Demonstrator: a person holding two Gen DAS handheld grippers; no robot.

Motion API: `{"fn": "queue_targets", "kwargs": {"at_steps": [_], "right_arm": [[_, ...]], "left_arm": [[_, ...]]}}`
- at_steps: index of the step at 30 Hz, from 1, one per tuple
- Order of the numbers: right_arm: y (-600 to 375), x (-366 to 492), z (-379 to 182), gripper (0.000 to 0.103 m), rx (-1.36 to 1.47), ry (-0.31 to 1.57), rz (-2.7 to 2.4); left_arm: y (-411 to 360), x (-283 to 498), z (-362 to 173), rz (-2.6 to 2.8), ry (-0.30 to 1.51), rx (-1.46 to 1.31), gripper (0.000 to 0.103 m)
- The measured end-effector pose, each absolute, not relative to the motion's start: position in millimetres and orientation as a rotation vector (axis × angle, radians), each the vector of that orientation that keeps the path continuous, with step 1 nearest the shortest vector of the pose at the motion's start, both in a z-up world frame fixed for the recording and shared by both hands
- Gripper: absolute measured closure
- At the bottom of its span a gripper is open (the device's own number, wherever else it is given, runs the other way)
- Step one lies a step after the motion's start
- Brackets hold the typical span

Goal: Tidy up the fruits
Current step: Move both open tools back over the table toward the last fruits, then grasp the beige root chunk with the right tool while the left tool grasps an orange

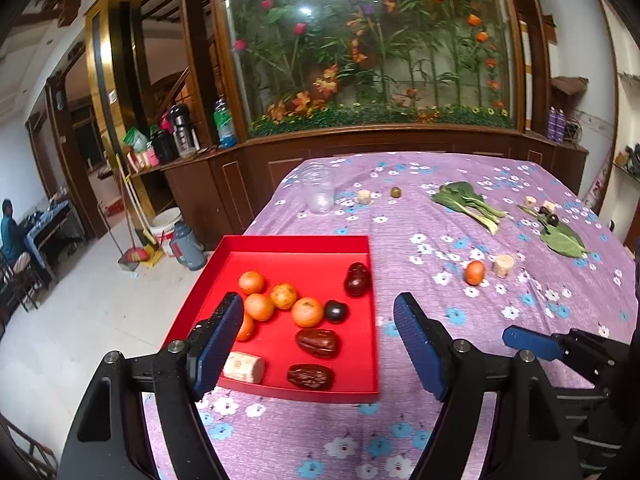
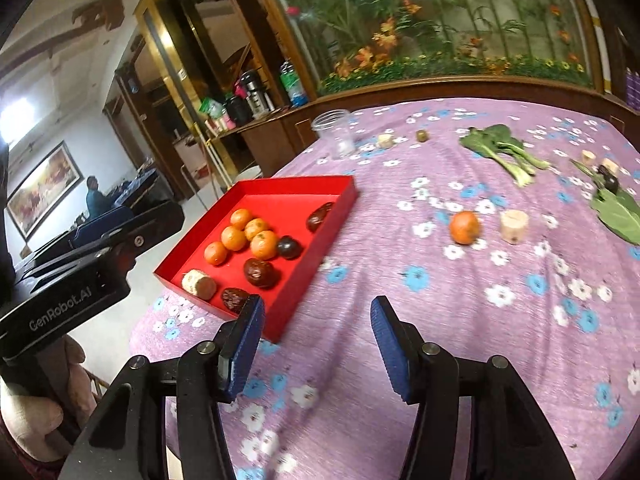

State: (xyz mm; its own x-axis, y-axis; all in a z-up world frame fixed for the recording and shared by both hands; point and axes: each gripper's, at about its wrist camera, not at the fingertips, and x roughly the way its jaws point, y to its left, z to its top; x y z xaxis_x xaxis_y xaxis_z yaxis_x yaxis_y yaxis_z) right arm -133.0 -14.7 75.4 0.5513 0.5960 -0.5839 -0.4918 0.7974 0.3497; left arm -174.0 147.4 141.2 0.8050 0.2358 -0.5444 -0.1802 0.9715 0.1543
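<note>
A red tray sits on the purple flowered tablecloth at the left. It holds several oranges, dark dates, a dark plum and a pale cut piece. One orange lies loose on the cloth to the right, beside a pale chunk. My left gripper is open and empty over the tray's near part. My right gripper is open and empty above the cloth by the tray's near right corner.
A clear jar, a small green fruit, leafy greens, dark small fruits on a leaf and pale chunks lie farther back. The table's left edge drops off beside the tray.
</note>
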Motion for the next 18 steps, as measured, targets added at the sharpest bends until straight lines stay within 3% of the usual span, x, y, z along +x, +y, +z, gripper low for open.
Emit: {"fn": "queue_targets", "kwargs": {"at_steps": [18], "right_arm": [[-91.8,-106.7,48.5,0.038,0.235,0.814,0.516]], "left_arm": [[98.0,-144.1,116.8,0.148,0.671,0.212,0.025]]}}
